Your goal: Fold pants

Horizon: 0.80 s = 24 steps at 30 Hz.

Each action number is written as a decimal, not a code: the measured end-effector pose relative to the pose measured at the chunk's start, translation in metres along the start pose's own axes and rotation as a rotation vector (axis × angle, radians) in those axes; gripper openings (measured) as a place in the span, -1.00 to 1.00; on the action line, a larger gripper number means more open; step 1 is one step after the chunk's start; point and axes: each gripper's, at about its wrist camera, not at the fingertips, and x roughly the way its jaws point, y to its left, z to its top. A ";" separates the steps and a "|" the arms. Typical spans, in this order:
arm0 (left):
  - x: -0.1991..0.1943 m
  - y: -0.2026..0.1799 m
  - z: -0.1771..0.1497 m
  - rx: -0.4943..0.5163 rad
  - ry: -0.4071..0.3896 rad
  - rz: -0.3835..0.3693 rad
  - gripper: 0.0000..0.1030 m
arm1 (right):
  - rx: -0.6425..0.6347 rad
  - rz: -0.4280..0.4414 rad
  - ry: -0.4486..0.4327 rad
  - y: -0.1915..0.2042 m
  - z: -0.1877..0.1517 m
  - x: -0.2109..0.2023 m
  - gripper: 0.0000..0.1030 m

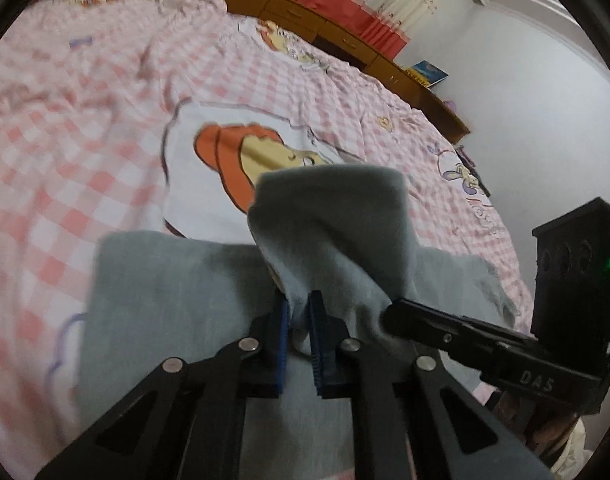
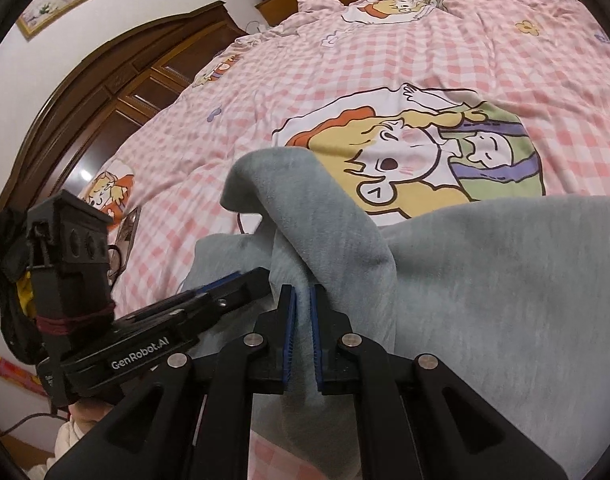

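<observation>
Grey-blue fleece pants (image 1: 333,216) lie on the bed, one edge lifted into a raised fold. In the left wrist view my left gripper (image 1: 299,308) is shut on that fold, cloth pinched between its blue pads. My right gripper (image 1: 397,314) comes in from the right, its tip buried in the same cloth. In the right wrist view the pants (image 2: 505,280) spread to the right, and my right gripper (image 2: 303,300) is shut on a hanging pleat of them. Close on its left, my left gripper (image 2: 245,280) is at the same raised edge.
A pink checked bed cover (image 1: 65,140) with cartoon prints (image 2: 425,152) stretches out beyond the pants. A dark wooden headboard (image 2: 105,92) stands at the left. Low wooden cabinets (image 1: 305,20) and a white wall (image 1: 525,80) border the far side.
</observation>
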 end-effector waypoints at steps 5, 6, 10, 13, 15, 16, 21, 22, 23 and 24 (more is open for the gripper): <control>-0.046 0.005 0.004 0.008 -0.020 0.117 -0.82 | -0.007 0.006 -0.022 0.003 -0.003 -0.017 -0.54; -0.056 0.010 0.004 0.009 -0.019 0.154 -0.82 | -0.008 0.008 -0.023 0.004 -0.004 -0.019 -0.52; -0.078 0.030 0.001 0.000 -0.007 0.222 -0.82 | -0.061 -0.013 -0.023 0.013 -0.011 -0.026 -0.46; -0.078 0.045 -0.009 -0.016 0.038 0.238 -0.81 | -0.123 -0.045 -0.006 0.021 -0.021 -0.023 -0.46; -0.075 0.049 -0.017 -0.018 0.055 0.247 -0.81 | -0.138 -0.054 0.013 0.023 -0.028 -0.019 -0.46; -0.074 0.049 -0.021 -0.018 0.058 0.250 -0.81 | -0.137 -0.055 0.028 0.023 -0.031 -0.017 -0.46; -0.071 0.048 -0.023 -0.032 0.065 0.261 -0.81 | -0.136 -0.063 0.079 0.018 -0.044 -0.010 -0.46; -0.072 0.048 -0.024 -0.030 0.064 0.261 -0.81 | -0.146 -0.062 0.087 0.020 -0.047 -0.010 -0.46; -0.073 0.047 -0.024 -0.029 0.065 0.264 -0.80 | -0.162 -0.060 0.092 0.022 -0.049 -0.010 -0.46; -0.074 0.047 -0.025 -0.036 0.065 0.258 -0.79 | -0.174 -0.059 0.093 0.024 -0.051 -0.011 -0.46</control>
